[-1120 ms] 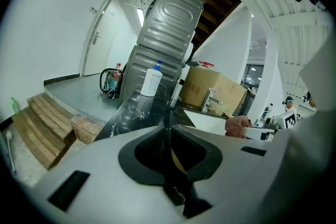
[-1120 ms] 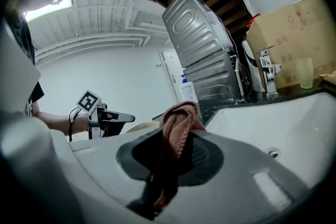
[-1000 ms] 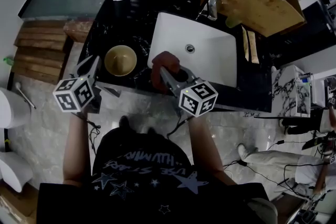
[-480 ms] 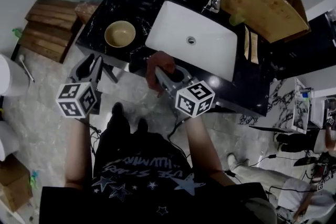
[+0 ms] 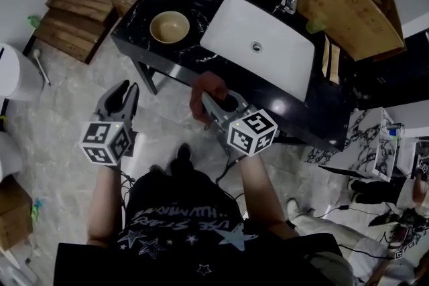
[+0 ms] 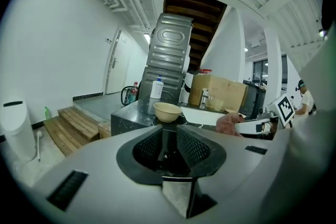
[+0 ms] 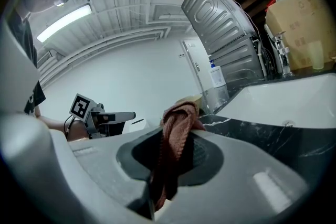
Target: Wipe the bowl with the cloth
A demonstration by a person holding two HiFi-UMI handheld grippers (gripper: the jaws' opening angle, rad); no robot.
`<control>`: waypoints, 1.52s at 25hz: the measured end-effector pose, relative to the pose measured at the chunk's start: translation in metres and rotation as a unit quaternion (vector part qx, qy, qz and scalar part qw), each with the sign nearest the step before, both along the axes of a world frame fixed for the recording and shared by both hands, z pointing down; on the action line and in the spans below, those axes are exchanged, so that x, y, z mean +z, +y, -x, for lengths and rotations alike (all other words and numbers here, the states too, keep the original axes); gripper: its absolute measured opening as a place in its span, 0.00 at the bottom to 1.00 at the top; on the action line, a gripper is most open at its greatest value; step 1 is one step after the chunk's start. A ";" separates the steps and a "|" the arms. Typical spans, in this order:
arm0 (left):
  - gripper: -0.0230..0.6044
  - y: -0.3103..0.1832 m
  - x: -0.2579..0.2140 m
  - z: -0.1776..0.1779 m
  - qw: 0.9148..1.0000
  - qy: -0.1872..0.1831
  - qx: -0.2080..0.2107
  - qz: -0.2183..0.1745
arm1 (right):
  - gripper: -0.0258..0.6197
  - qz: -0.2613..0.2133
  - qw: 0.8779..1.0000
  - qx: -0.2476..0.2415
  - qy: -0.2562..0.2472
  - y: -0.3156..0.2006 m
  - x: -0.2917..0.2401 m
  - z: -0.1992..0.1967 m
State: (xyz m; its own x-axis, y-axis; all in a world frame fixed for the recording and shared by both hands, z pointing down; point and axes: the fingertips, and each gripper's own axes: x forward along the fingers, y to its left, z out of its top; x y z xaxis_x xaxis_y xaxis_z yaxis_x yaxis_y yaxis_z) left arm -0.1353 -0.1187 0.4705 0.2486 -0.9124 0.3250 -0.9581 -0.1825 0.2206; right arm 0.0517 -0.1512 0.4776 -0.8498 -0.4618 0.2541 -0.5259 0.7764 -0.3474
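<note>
My right hand-held gripper [image 5: 213, 104] pinches the cloth [image 5: 201, 92]; my left hand-held gripper [image 5: 123, 89] is open a bit. The bowl [image 5: 169, 26] sits on the desk [image 5: 144, 37] by the sink [image 5: 268, 37].

1. Head view looks steeply down from high above the desk [image 5: 188, 53], sink [image 5: 281, 60] and bowl [image 5: 169, 26].
2. Left gripper view faces level toward the far desk; bowl and sink shared.
3. Right gripper view tilts upward, cloth [image 7: 176, 128] close before it, sink at right.
</note>
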 end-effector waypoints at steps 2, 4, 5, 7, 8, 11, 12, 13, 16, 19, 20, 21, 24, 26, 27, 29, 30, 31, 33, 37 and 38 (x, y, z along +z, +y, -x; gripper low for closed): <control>0.15 0.015 0.004 0.001 1.000 0.012 -0.002 0.004 | 0.14 -0.001 1.000 -0.002 0.003 0.008 -0.001 0.003; 0.12 0.032 0.007 0.005 1.000 0.008 -0.003 0.009 | 0.14 -0.004 1.000 -0.003 0.009 0.021 -0.003 0.007; 0.12 0.043 0.009 0.007 1.000 0.007 -0.002 0.010 | 0.14 -0.005 1.000 -0.003 0.011 0.028 -0.003 0.010; 0.12 0.065 0.009 0.011 1.000 0.008 0.001 0.008 | 0.14 -0.008 1.000 -0.002 0.011 0.047 -0.006 0.018; 0.08 0.077 0.007 0.014 1.000 0.009 0.001 0.006 | 0.14 -0.009 1.000 -0.001 0.009 0.057 -0.009 0.022; 0.07 0.114 0.001 0.023 1.000 0.015 -0.003 0.002 | 0.14 -0.010 1.000 -0.003 0.004 0.094 -0.018 0.034; 0.06 0.127 0.000 0.026 1.000 0.018 -0.003 0.002 | 0.14 -0.010 1.000 -0.008 0.005 0.109 -0.019 0.038; 0.05 0.140 -0.002 0.027 1.000 0.021 -0.002 0.003 | 0.14 -0.009 1.000 -0.012 0.007 0.123 -0.020 0.042; 0.05 0.176 -0.006 0.023 1.000 0.022 0.013 0.000 | 0.14 -0.007 1.000 -0.016 0.009 0.166 -0.019 0.051; 0.05 0.209 -0.008 0.017 0.999 0.012 0.035 0.000 | 0.14 -0.006 1.000 -0.010 0.008 0.206 -0.021 0.055; 0.05 0.219 -0.007 0.014 0.999 0.008 0.044 0.003 | 0.14 -0.007 1.000 -0.007 0.009 0.217 -0.022 0.054; 0.05 0.229 -0.005 0.012 0.999 0.004 0.052 0.008 | 0.14 -0.009 1.000 -0.002 0.012 0.227 -0.023 0.052; 0.05 0.251 0.004 0.004 0.998 0.003 0.066 0.020 | 0.14 -0.014 1.000 0.019 0.018 0.250 -0.026 0.037; 0.05 0.260 0.005 -0.001 0.997 0.013 0.069 0.019 | 0.14 -0.017 0.999 0.034 0.023 0.261 -0.031 0.025; 0.05 0.264 0.005 -0.004 0.997 0.017 0.071 0.017 | 0.14 -0.020 0.999 0.039 0.025 0.266 -0.033 0.019; 0.05 0.275 0.006 -0.012 0.997 0.022 0.075 0.014 | 0.14 -0.023 0.998 0.045 0.029 0.276 -0.035 0.008; 0.05 0.280 0.006 -0.016 0.997 0.023 0.076 0.013 | 0.14 -0.024 0.998 0.047 0.031 0.280 -0.035 0.004; 0.05 0.284 0.006 -0.019 0.997 0.024 0.076 0.012 | 0.14 -0.025 0.998 0.047 0.031 0.283 -0.035 0.000; 0.05 0.290 0.004 -0.023 0.997 0.024 0.072 0.009 | 0.14 -0.029 0.998 0.043 0.030 0.288 -0.036 -0.003; 0.05 0.301 0.000 -0.033 0.998 0.021 0.063 0.007 | 0.14 -0.038 0.999 0.015 0.030 0.301 -0.038 -0.001; 0.05 0.303 0.000 -0.037 0.998 0.019 0.060 0.006 | 0.14 -0.040 0.999 0.008 0.032 0.305 -0.037 -0.004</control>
State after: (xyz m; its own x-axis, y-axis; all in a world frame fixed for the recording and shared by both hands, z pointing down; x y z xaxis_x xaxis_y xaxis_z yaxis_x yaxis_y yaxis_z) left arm -0.0980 0.1843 0.4707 0.3687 -0.8713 0.3239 -0.9202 -0.2928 0.2598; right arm 0.0558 0.1533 0.4402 -0.8256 -0.4957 0.2696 -0.5572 0.7917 -0.2506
